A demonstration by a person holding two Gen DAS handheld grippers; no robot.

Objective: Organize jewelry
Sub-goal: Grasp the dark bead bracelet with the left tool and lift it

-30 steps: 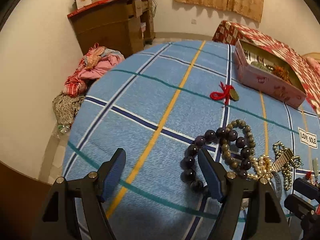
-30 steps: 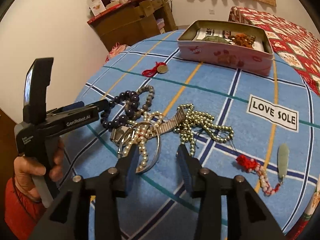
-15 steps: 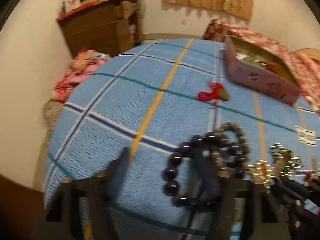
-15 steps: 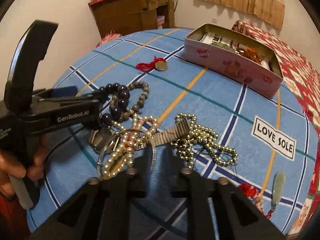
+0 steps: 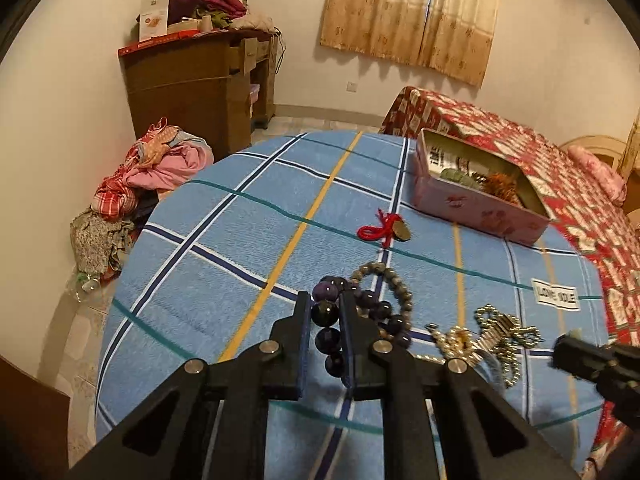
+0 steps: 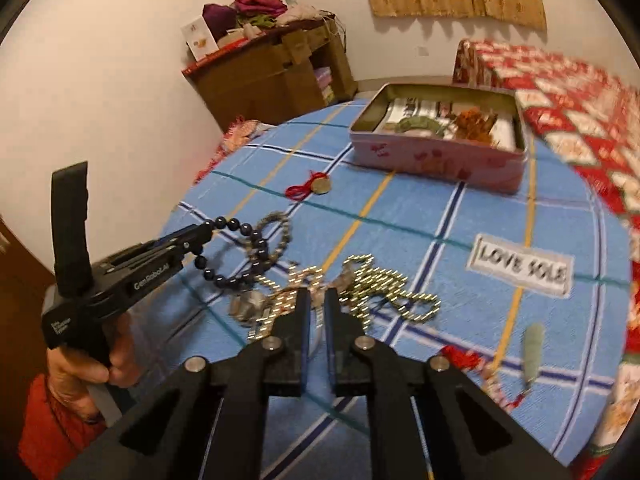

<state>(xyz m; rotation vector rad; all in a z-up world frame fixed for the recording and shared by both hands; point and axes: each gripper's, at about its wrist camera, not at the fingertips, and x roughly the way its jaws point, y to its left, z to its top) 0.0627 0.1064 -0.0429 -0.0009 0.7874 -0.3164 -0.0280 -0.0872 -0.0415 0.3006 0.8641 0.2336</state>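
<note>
Beads (image 5: 326, 314), dark purple, sit pinched in my left claw (image 5: 325, 300), whose jaws have just closed on them. My right claw (image 6: 316, 300) grips a ring (image 6: 319, 320) from the tangle (image 6: 360, 284) ahead.

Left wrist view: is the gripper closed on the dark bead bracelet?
Yes, the left gripper is shut on the dark bead bracelet, with its beads pinched between the two fingers.

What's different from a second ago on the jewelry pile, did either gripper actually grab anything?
Yes. The left gripper has just been closing and now pinches the dark bead bracelet, lifting part of it off the bedspread. The right gripper closed over the tangled pile; what it grips is unclear. The pink tin, red-cord coin and jade pendant stayed put.
</note>
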